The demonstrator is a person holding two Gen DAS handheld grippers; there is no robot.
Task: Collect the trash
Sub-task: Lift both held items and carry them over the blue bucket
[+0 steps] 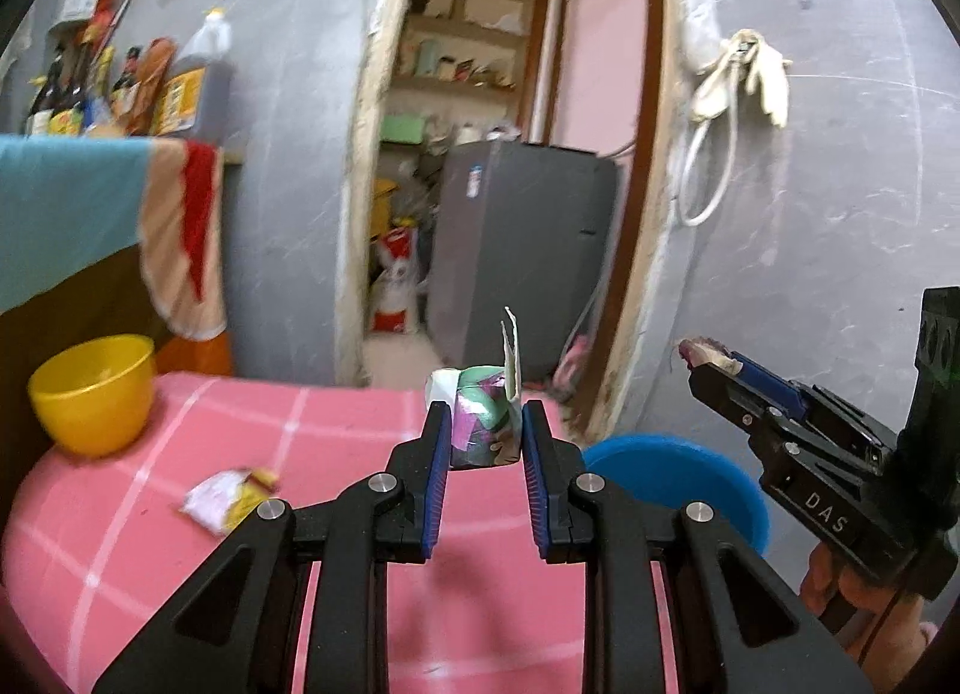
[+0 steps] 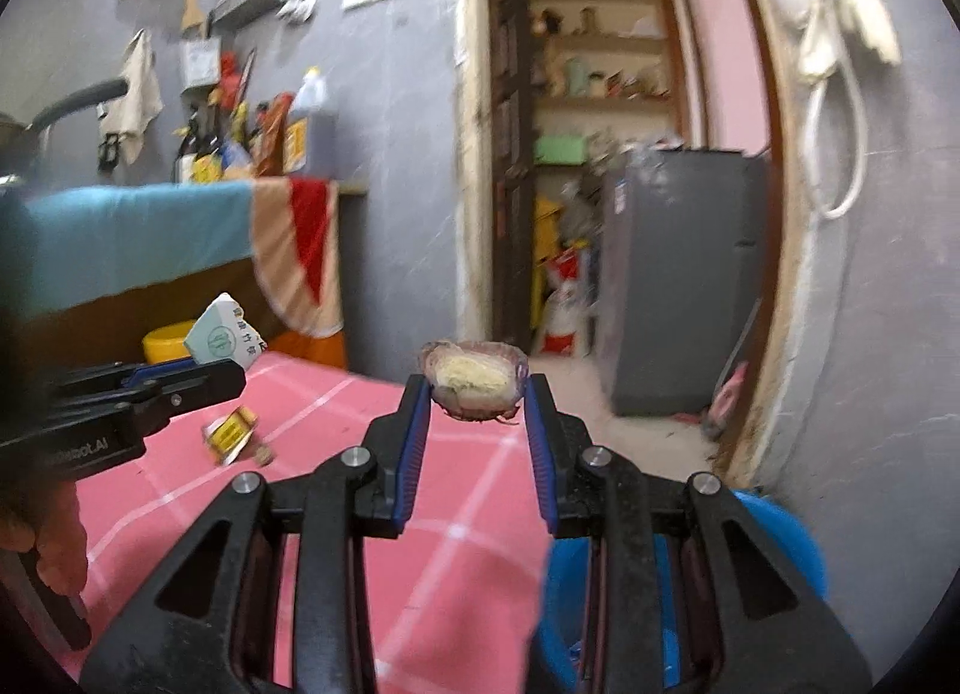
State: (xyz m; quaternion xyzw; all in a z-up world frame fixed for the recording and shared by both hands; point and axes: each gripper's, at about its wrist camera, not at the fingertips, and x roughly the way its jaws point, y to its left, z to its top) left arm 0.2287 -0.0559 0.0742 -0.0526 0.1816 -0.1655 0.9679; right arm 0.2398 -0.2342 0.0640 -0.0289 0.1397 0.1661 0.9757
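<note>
Risk, crumpled packet: we are pinching the crumpled packet (image 1: 483, 424) only at the tips of the left gripper (image 1: 485, 436), so we are judging that a jolt or a quick tilt on the way to the blue bin (image 1: 708, 478) could let it squirt forward out of the pads (image 1: 437, 472).
Risk, onion scrap: we are holding the onion scrap (image 2: 474, 379) by its thin curled edges in the right gripper (image 2: 477, 424); the skin is looking papery and brittle, so we are expecting that it could crack or shed flakes onto the pink checked tablecloth (image 2: 456, 562) if squeezed harder.
Risk, the two tools: the grippers are sitting near each other above the bin, and we are thinking that releasing both at once could knock one load past the rim.
Look, crumpled packet: we are seeing a squashed wad of green, purple and white printed wrapping, with a torn white flap standing up; it is held clear above the table edge.
Look, onion scrap: we are seeing a shallow purple-skinned cup with a pale yellow fibrous middle, held off the table, the bin lying below and to the right.
Left on the table: a small yellow and white wrapper (image 1: 231, 496) is lying flat, well apart from both grippers.
Further out: a yellow bowl (image 1: 93, 394) is standing at the table's far left corner.
</note>
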